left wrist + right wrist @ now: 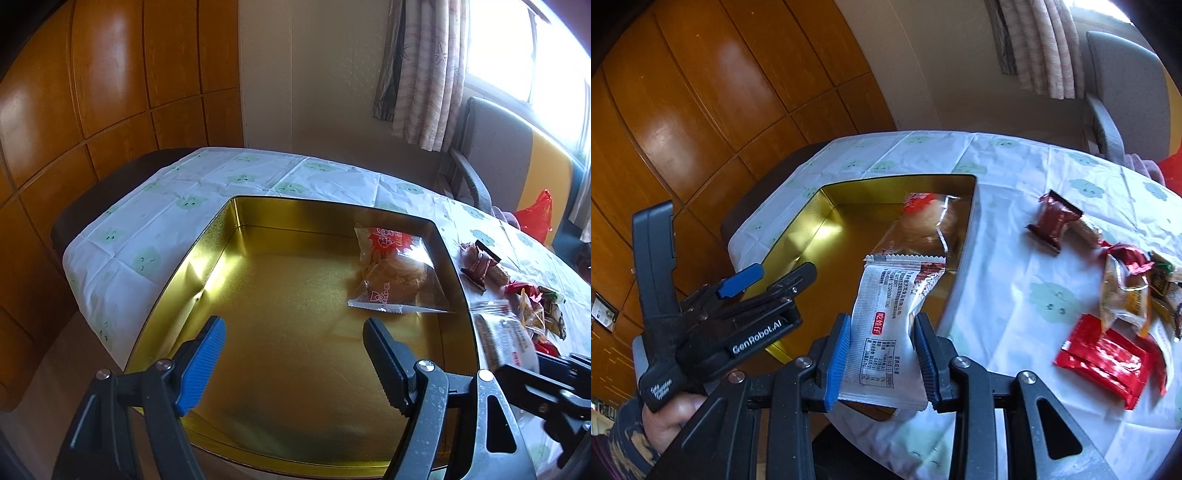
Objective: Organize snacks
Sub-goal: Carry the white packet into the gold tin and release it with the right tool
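Tin: gold tin (295, 332) sits open on the table, on a white tablecloth (155, 221) printed with green leaf faces, near the table's left edge.
Inside the tin: one clear-wrapped pastry packet (397, 275) with red print lies against the tin's right wall, toward the far right corner; the floor around it is bare gold.
Left gripper: left gripper (295, 350) hovers over the tin's near side, its blue pad and black pad spread apart with nothing between them; a hand (670, 410) in a patterned sleeve grips its handle.
Right gripper: right gripper (882, 354) pinches a white snack packet (882, 325) by its lower end, pads pressed on both flat faces; the packet stands up with its printed back to the camera and its red-and-silver top over the tin's right rim.
Loose snacks: on the cloth to the right of the tin, well clear of it, lie a dark red wrapped piece (1054, 221), a heap of mixed wrappers (1126, 284), and a bright red packet (1104, 362) nearest the front edge.
Beyond the table: grey chair (495, 155), curtain (424, 66) and wooden wall panels (110, 74).
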A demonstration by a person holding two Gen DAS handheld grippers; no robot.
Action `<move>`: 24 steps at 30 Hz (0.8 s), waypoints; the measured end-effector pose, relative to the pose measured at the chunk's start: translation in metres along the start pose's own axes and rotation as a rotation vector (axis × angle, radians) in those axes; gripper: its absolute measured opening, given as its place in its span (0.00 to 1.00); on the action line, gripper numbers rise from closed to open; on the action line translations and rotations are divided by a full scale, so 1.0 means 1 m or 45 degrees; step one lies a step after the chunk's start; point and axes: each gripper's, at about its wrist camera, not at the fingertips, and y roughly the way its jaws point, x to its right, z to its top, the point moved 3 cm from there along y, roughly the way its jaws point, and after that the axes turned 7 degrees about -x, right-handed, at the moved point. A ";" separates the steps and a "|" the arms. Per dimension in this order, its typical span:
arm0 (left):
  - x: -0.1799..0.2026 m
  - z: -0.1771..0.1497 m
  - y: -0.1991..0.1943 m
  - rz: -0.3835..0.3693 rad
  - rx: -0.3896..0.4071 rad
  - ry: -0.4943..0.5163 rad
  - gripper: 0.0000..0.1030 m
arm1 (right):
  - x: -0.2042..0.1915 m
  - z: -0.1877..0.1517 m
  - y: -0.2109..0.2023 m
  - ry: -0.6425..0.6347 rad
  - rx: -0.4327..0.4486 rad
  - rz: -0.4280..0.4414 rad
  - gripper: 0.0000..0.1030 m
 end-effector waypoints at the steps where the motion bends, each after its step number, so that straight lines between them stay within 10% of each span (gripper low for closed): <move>1: -0.001 0.000 0.000 0.002 0.002 -0.003 0.75 | -0.002 0.001 0.001 -0.005 0.000 -0.001 0.35; 24: -0.001 -0.006 0.009 -0.003 -0.030 0.005 0.75 | -0.001 0.012 0.022 0.036 0.011 -0.081 0.48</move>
